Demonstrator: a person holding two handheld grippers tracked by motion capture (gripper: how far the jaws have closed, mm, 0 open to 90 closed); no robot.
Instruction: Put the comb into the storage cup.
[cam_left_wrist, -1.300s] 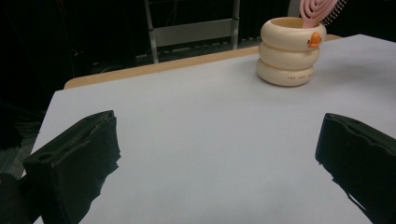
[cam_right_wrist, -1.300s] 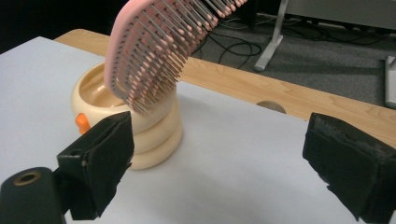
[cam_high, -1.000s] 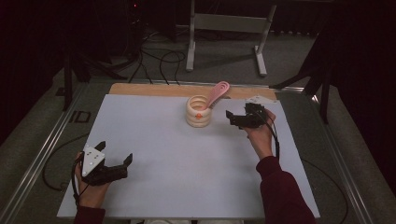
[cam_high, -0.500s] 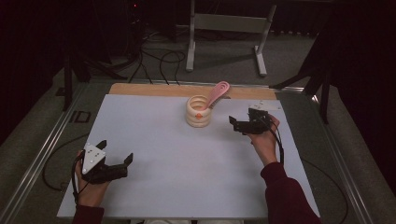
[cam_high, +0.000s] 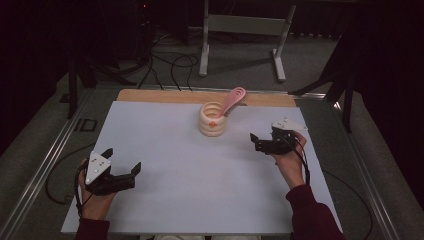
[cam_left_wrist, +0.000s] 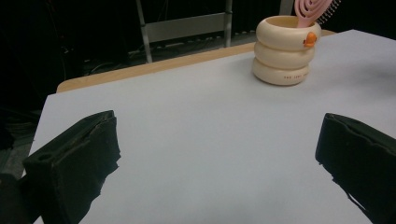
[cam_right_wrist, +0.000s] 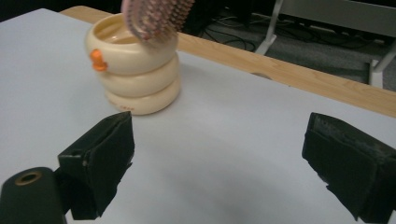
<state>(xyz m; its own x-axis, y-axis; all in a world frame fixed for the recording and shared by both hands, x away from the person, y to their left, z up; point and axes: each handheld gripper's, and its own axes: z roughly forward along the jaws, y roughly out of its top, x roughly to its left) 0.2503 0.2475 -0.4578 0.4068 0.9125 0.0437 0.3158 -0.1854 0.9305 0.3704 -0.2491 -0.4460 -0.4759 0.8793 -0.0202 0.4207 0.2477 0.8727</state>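
White table (cam_high: 165, 200) bears cream cup (cam_high: 212, 120), lettering unreadable

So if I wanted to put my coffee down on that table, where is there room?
Almost anywhere. The white sheet is bare between the left gripper and the right gripper, and along its left edge. The far middle is taken: a cream cup stands there with a pink brush leaning out.
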